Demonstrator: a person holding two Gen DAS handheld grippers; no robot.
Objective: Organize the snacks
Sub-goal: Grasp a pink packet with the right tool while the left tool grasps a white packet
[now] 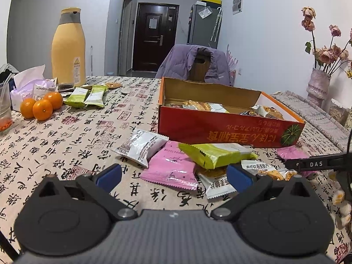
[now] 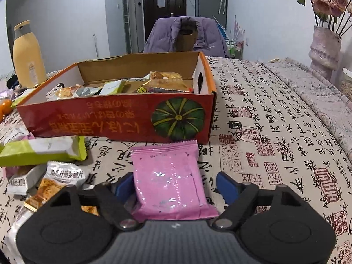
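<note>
The right gripper (image 2: 175, 182), jaws apart around the pink packet (image 2: 169, 180) at lower centre, should close squarely before lifting toward the box (image 2: 123, 118).

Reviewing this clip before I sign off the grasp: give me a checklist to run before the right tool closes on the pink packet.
1. Pink packet lies between the right tool's fingers: ok.
2. Both pads pressing the packet: not ok; the right-hand pad stands clear of it, the left one cannot tell.
3. Packet free of other snacks: ok.
4. Red box open, with room inside: ok.
5. Left tool open, holding nothing: ok.
6. Green packet clear of the path: ok.
</note>
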